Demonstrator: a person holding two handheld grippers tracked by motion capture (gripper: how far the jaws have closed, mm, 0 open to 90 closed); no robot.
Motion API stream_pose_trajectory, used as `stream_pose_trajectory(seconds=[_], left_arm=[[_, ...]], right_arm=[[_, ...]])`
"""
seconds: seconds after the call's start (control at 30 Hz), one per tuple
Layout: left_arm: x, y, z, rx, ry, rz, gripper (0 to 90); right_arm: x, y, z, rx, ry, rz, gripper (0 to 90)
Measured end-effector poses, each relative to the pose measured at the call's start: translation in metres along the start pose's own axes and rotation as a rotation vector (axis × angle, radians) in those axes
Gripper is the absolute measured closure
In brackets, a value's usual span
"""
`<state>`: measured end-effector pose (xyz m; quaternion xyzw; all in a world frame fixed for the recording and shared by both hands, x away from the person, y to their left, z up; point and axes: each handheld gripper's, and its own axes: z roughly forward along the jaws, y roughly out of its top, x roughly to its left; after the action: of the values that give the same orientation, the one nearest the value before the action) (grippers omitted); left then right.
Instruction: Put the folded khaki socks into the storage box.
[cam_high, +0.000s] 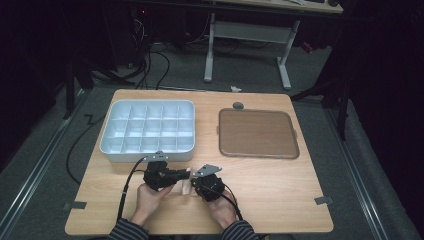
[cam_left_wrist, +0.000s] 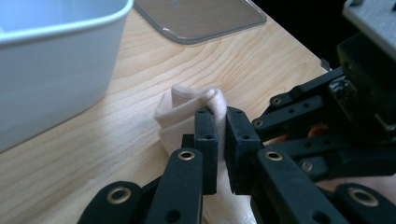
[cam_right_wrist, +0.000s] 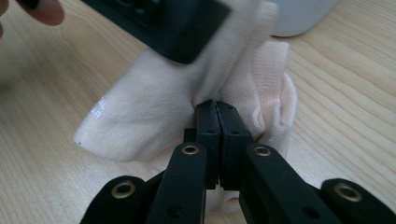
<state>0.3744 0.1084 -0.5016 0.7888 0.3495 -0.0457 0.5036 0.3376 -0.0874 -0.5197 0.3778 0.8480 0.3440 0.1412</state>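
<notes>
A pale cream sock (cam_high: 187, 188) lies bunched on the wooden table near its front edge, between both hands. My left gripper (cam_high: 185, 175) points right, and its jaws are shut on a fold of the sock (cam_left_wrist: 187, 114). My right gripper (cam_high: 194, 183) faces it from the right, shut on the fabric of the sock (cam_right_wrist: 140, 116) at its tips. In the right gripper view the left gripper (cam_right_wrist: 177, 23) crosses the top, over the sock. In the left gripper view the right gripper (cam_left_wrist: 261, 123) sits close on the right. Both pairs of tips nearly meet over the sock.
A white tray (cam_high: 150, 102) with several compartments stands at the back left, its wall (cam_left_wrist: 56, 70) close to the sock. A brown flat lid (cam_high: 257, 133) lies at the back right. Bare wood stretches to the front right.
</notes>
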Motion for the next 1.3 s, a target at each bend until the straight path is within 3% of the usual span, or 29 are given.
stream_pose_trajectory(seconds=[0.07,0.23,0.37,0.63,0.9,1.03,1.13,1.3], left_arm=[[-0.003,0.003,0.002,0.012,0.008,0.018,84.8],[-0.003,0.002,0.005,0.014,0.011,0.013,84.8],[-0.004,0.002,0.001,0.021,0.024,0.028,85.1],[-0.002,0.002,0.000,0.030,0.055,0.019,85.2],[-0.003,0.001,0.003,0.025,0.063,0.015,85.2],[-0.004,0.001,0.004,0.028,0.060,0.020,85.2],[-0.003,0.001,0.004,0.026,0.067,0.017,85.2],[0.000,0.002,0.005,0.024,0.063,0.010,85.2]], right_arm=[[0.002,0.001,0.001,0.003,0.006,-0.006,89.1],[0.000,0.001,0.001,-0.003,0.033,0.010,88.9],[-0.003,0.000,-0.005,-0.032,0.024,0.022,84.4],[-0.007,-0.005,-0.030,-0.109,-0.050,0.060,78.6],[-0.016,-0.016,-0.025,-0.061,-0.058,0.125,73.1],[-0.017,-0.016,-0.014,-0.013,-0.044,0.112,77.9],[-0.017,-0.014,-0.011,-0.008,-0.029,0.124,81.6],[-0.017,-0.009,-0.009,0.003,-0.022,0.098,84.1]])
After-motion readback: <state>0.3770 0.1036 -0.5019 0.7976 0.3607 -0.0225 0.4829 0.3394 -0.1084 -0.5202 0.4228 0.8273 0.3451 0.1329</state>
